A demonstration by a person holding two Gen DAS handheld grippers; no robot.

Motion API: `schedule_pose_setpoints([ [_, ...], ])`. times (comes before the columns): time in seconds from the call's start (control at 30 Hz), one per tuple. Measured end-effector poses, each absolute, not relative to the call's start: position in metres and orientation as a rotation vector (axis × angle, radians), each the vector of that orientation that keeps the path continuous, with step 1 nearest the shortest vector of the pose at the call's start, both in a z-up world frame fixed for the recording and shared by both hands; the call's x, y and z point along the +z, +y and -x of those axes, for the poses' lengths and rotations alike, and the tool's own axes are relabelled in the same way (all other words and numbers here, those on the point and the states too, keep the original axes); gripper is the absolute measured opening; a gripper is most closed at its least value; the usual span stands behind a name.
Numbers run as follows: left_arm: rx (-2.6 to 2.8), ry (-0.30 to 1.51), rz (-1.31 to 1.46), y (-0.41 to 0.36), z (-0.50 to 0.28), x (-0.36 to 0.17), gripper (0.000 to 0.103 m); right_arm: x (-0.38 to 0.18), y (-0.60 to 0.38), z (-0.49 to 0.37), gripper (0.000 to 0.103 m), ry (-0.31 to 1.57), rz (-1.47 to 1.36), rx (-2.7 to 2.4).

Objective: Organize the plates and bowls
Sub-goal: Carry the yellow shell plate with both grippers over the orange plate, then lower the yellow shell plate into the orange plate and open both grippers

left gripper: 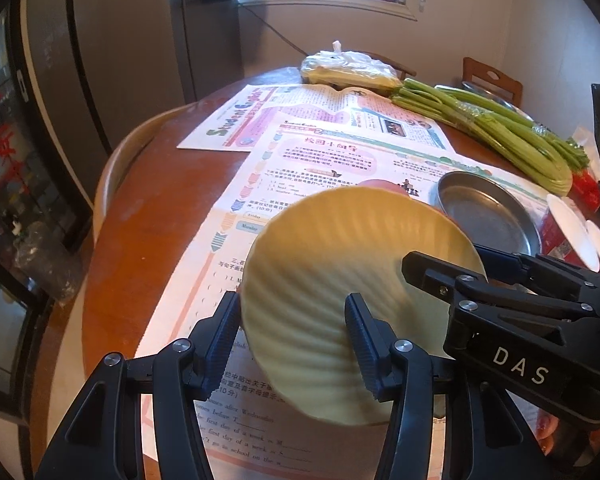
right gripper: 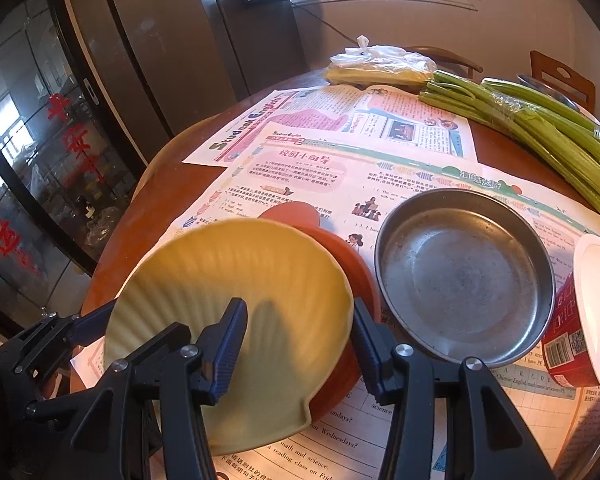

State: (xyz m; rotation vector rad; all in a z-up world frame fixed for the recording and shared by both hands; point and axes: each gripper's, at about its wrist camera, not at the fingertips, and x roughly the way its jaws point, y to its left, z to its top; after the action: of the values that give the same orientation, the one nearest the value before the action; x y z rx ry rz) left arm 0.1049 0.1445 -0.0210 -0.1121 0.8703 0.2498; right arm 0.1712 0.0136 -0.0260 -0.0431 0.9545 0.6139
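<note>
Yellow plate [right gripper: 228, 332]: one, shell-ribbed, tilted up off the table; its rim ran between both pairs of jaws, seemingly so two grips could steady it for stacking.
Left gripper [left gripper: 292, 340]: jaws stood wide, one finger outside the plate's left rim, the other across its ribbed face; whether the pads pressed it I cannot tell.
Right gripper [right gripper: 300, 344]: jaws stood wide, straddling the plate's near right rim, one pad over the inside face, one outside; contact unclear.
Orange plate [right gripper: 340, 256]: one, flat on the newspaper directly under and just beyond the right jaws, probably the stacking base.
Steel dish [right gripper: 464, 276]: one, empty, just right of the right jaws, beside the orange plate.
Red cups [right gripper: 572, 344]: two white lids showed in the left view, far right of both jaws.
Newspaper sheets [right gripper: 400, 168]: at least two, likely shielding the table [right gripper: 156, 208].
Celery [right gripper: 540, 128]: one bundle, well beyond the jaws.
</note>
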Motion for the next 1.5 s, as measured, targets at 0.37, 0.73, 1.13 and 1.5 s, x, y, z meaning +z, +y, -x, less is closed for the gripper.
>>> schedule_pose_setpoints([
  [0.37, 0.251, 0.870, 0.107, 0.149, -0.104, -0.022, 0.056, -0.027, 0.005, -0.166, 0.052, 0.959, -0.006, 0.593],
  [0.73, 0.217, 0.886, 0.111, 0.148, -0.103, -0.023, 0.056, -0.023, -0.003, -0.158, 0.052, 0.967, -0.029, 0.576],
  [1.13, 0.218, 0.890, 0.094, 0.143, -0.101, -0.023, 0.056, -0.016, 0.000, -0.151, 0.052, 0.919, 0.065, 0.543],
  [1.5, 0.220, 0.914, 0.107, 0.146, -0.103, -0.031, 0.056, -0.014, -0.008, -0.150, 0.052, 0.913, 0.060, 0.536],
])
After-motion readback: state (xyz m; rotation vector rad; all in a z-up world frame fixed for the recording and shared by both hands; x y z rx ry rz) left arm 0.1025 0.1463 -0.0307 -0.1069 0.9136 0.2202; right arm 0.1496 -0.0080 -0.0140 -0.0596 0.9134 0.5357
